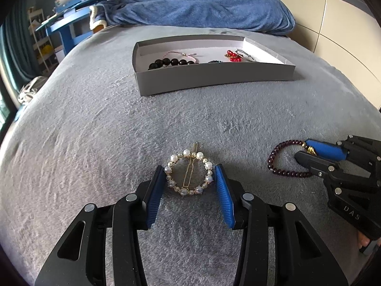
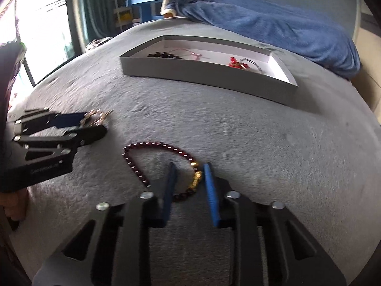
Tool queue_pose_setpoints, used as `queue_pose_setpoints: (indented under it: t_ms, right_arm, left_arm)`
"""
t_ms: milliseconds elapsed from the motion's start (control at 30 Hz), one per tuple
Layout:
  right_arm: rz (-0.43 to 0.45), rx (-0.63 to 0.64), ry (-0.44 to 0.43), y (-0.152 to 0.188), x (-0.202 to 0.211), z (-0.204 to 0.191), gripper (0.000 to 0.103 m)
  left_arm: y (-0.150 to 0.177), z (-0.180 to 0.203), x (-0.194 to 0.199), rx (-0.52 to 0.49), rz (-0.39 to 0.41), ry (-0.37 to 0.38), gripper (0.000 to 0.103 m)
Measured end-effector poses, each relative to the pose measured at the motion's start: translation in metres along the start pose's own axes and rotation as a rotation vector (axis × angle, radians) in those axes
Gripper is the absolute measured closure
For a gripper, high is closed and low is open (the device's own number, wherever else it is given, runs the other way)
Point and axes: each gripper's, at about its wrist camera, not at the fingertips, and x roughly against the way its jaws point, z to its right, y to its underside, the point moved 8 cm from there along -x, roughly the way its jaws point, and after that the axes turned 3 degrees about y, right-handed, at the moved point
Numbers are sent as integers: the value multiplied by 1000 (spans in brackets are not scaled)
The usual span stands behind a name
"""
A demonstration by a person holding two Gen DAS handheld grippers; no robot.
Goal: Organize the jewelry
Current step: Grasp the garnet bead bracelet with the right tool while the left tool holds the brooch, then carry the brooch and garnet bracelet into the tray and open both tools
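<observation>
A round pearl hair clip [image 1: 188, 173] lies on the grey blanket. My left gripper [image 1: 190, 170] is open, its blue pads on either side of the clip; the left pad seems to touch it. A dark red bead bracelet [image 2: 152, 157] with a gold charm [image 2: 197, 178] lies to the right. My right gripper [image 2: 189, 169] is open around the charm section, pads apart from it. The bracelet [image 1: 281, 159] and right gripper [image 1: 307, 151] also show in the left wrist view. The left gripper [image 2: 95, 122] shows in the right wrist view.
A shallow grey box [image 1: 214, 78] with a white inside stands farther back on the bed and holds black beads [image 1: 171, 63], a pink cord, red beads [image 1: 232, 56] and a silver piece. A blue blanket [image 1: 202, 9] lies behind it. A blue desk [image 1: 69, 28] stands at left.
</observation>
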Motion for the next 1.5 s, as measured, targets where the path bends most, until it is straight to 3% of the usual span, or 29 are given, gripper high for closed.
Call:
queue_pose_setpoints:
  t_ms: [200,633,967,1500]
  right_arm:
    - [6,-15,-46,0,2,0,94]
    - [53,-77,-47,-4,12,11,94]
    - [99,-197,-62,-7,26,35,95]
    - [133,-257,-82,-20,38,58,97]
  left_arm:
    - [0,0,1,0,1,1,58]
    - [-2,3,12,-5,47,37,62]
    - [-8,16,21,-17,67,85,62]
    - [-37,11,25,33,95,118,62]
